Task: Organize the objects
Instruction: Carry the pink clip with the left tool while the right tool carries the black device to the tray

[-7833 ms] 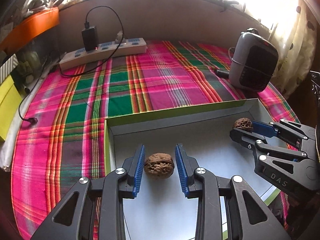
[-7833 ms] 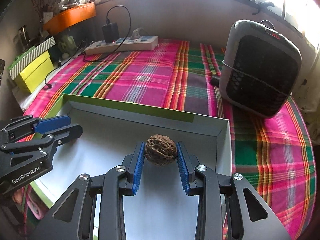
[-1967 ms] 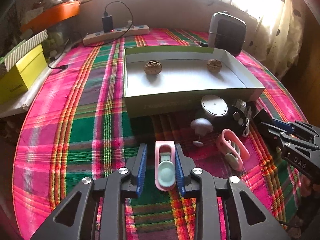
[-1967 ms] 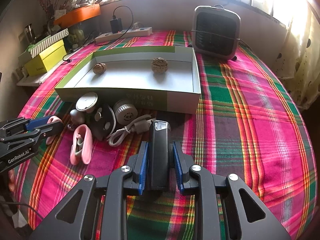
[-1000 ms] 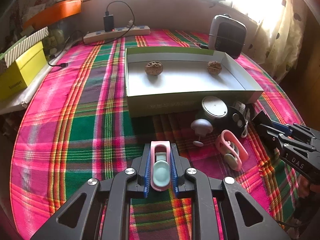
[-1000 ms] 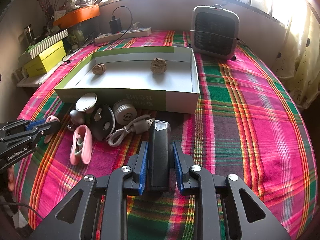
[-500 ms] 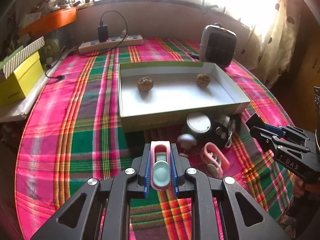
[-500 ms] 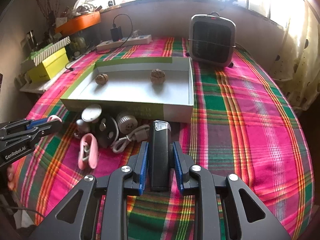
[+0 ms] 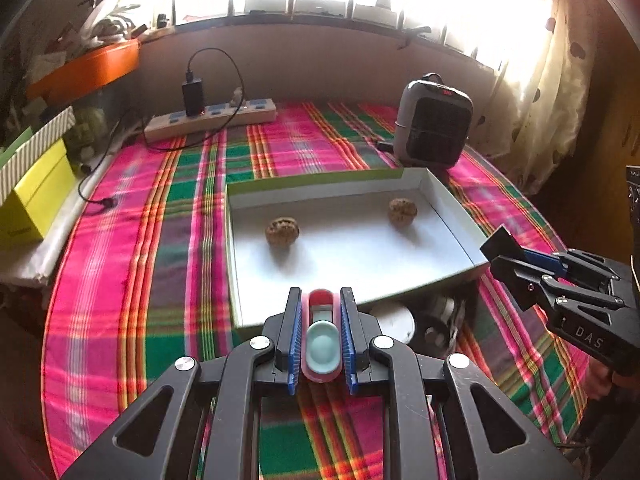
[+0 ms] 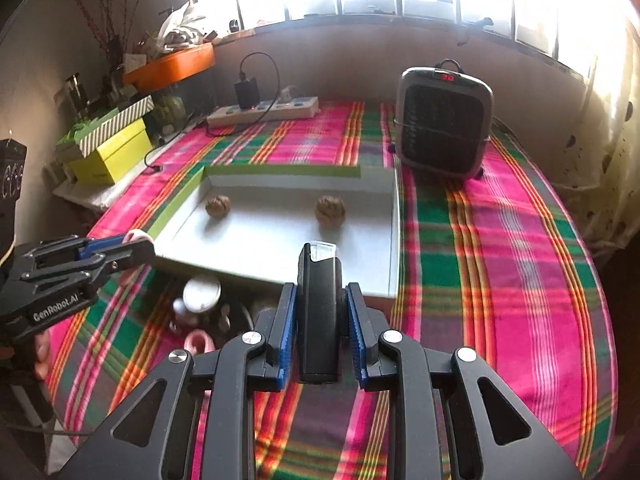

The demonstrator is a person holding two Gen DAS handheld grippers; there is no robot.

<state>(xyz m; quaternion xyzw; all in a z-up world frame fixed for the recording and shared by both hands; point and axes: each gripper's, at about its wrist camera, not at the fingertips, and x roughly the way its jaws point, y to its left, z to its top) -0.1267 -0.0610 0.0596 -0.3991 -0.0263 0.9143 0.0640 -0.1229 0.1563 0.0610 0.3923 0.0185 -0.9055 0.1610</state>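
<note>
1. Between the blue pads of the left tongs (image 9: 320, 340) sat a pink clip-like object with a pale teal oval pad (image 9: 321, 344), clamped on both sides and held above the plaid cloth just short of the near wall of the box.
2. Between the pads of the right tongs (image 10: 322, 340) stood a black rectangular device with a clear tip (image 10: 320, 312), likewise clamped, its tip pointing toward the box.
3. Ahead of both lay a shallow white box with green edges (image 9: 236, 264), open on top, resting on the table.
4. Inside it were two walnuts, well apart: one toward the left side (image 9: 282, 232), the other near the far right corner (image 9: 403, 211).
5. Just in front of the box's near wall, a cluster of small things lay on the cloth, among them a round white disc (image 9: 394, 320) and a pink loop-shaped piece (image 10: 198, 342); the rest sat in shadow and could not be told apart.
6. Beyond the box a grey and black fan heater (image 10: 444, 124) stood upright with a red display lit on top.
7. At the far edge of the table (image 10: 520, 280), a white power strip (image 9: 212, 120) carried a black charger.
8. To the left, a yellow-green box (image 10: 112, 152) sat beside the table.
</note>
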